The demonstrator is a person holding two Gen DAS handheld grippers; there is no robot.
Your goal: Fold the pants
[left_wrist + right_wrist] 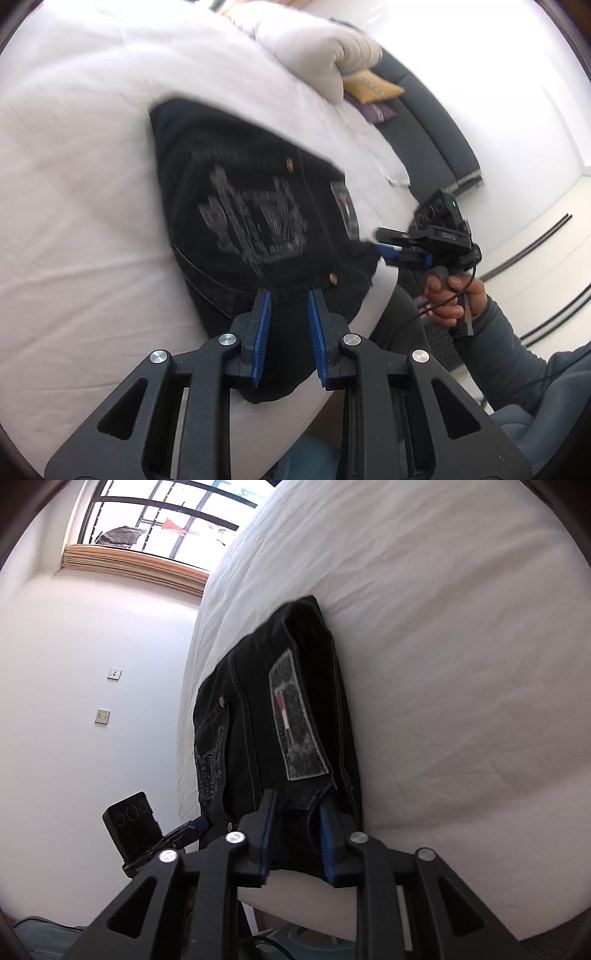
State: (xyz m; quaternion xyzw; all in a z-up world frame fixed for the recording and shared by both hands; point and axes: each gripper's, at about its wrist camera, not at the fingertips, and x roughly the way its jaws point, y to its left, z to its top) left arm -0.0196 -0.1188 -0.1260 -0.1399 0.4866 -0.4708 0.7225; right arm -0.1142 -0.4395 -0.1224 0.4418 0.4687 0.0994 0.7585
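Black jeans (pixel 251 221) lie folded in a compact stack at the near edge of a white bed (pixel 74 184). A printed back pocket and a waistband patch face up. My left gripper (pixel 290 295) has its jaws apart around the near hem of the stack. My right gripper (pixel 380 247) is seen at the stack's right corner, its blue tips at the cloth. In the right wrist view the right gripper (pixel 299 801) has its jaws apart around the waistband end of the jeans (pixel 280 716). The left gripper (pixel 195 825) shows at the lower left.
A rolled white duvet (pixel 325 48) and yellow and purple cushions (pixel 373 88) lie at the bed's far end. A dark headboard (pixel 424 122) runs along the wall. A window (pixel 159 520) and wall sockets (pixel 114 674) are to the left.
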